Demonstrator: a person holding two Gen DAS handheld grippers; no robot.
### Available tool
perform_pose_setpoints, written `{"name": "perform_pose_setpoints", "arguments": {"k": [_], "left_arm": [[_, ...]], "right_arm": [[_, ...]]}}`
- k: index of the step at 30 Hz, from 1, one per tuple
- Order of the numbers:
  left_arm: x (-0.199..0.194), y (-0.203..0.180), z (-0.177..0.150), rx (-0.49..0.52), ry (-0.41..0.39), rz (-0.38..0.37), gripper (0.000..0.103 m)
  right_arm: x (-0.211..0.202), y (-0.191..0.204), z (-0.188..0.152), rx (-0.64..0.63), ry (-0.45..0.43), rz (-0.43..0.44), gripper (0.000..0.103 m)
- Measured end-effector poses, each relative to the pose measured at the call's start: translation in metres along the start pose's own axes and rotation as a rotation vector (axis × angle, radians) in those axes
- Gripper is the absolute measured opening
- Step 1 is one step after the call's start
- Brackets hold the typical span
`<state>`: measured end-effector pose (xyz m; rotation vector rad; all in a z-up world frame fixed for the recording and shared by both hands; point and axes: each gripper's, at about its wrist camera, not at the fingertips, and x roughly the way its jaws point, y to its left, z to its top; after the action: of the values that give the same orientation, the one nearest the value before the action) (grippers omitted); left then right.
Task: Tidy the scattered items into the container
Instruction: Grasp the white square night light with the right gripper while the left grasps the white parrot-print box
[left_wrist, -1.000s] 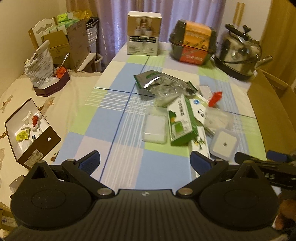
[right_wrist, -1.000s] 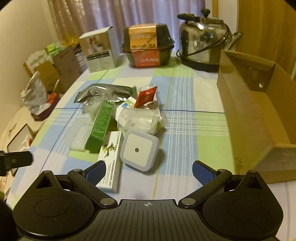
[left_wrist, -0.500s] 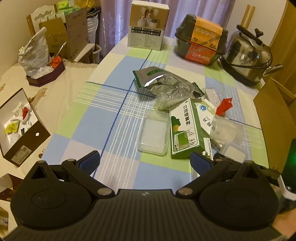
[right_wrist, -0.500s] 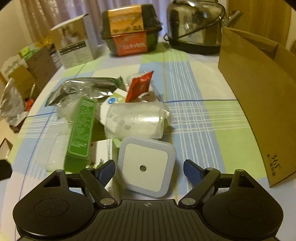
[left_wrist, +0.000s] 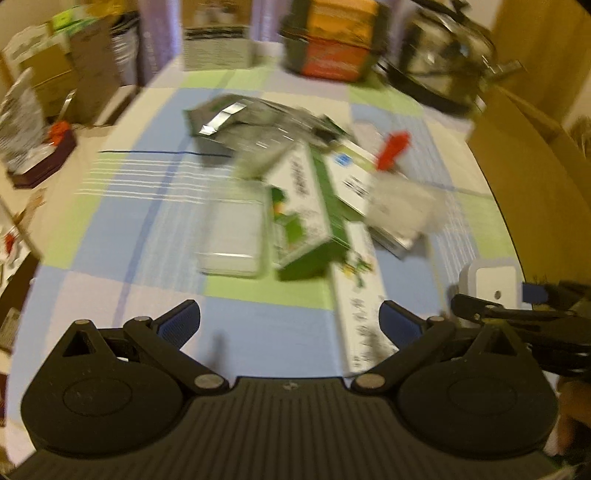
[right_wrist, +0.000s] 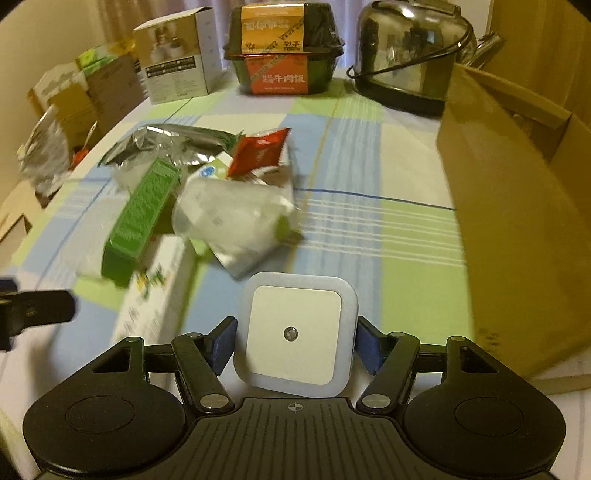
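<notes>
My right gripper (right_wrist: 295, 345) is shut on a white square night light (right_wrist: 295, 325), one blue pad on each side of it. In the left wrist view the night light (left_wrist: 491, 277) shows at the right edge between the right gripper's fingers (left_wrist: 480, 306). The open cardboard box (right_wrist: 517, 221) stands just to its right. My left gripper (left_wrist: 290, 321) is open and holds nothing, low over the tablecloth before the pile: a clear plastic case (left_wrist: 232, 236), a green box (left_wrist: 306, 206), a long white box (left_wrist: 358, 295), a silver foil bag (left_wrist: 251, 125) and a red sachet (left_wrist: 393, 146).
A clear plastic bag (right_wrist: 236, 218) lies on the pile's right side. At the back of the table stand a steel kettle (right_wrist: 410, 62), a dark food tub (right_wrist: 284, 48) and a white carton (right_wrist: 177, 55). Boxes and bags crowd the area left of the table.
My right gripper moved forward over the night light and shut on it. My left gripper moved forward and lower toward the pile; its view is blurred by motion.
</notes>
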<state>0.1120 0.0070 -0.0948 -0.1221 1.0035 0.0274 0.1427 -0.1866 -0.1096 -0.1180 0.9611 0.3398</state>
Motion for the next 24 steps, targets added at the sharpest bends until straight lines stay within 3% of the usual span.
{"name": "perform_pose_setpoints", "arguments": {"k": [5,7,11,13,14,24], "left_arm": [[0.027,-0.027,-0.006,0.06,0.021,0.002,0.082],[0.034,-0.033,-0.007,0.07,0.029,0.007,0.069],[0.042,-0.043,-0.006,0.097,0.02,0.024,0.054],[0.045,-0.045,-0.004,0.108,0.028,0.027,0.037],[0.046,-0.046,-0.004,0.12,0.026,0.035,0.034],[0.032,-0.042,-0.014,0.143,0.051,0.009,0.033]], "right_arm": [[-0.007,-0.015,-0.019,-0.011,0.013,0.015,0.069],[-0.008,-0.018,-0.025,-0.002,0.007,0.02,0.069],[-0.009,-0.019,-0.031,-0.009,-0.012,0.02,0.07],[-0.005,-0.02,-0.033,-0.006,0.002,0.022,0.07],[-0.004,-0.021,-0.034,-0.002,0.006,0.022,0.07],[-0.002,-0.025,-0.036,0.026,-0.006,0.02,0.07]]}}
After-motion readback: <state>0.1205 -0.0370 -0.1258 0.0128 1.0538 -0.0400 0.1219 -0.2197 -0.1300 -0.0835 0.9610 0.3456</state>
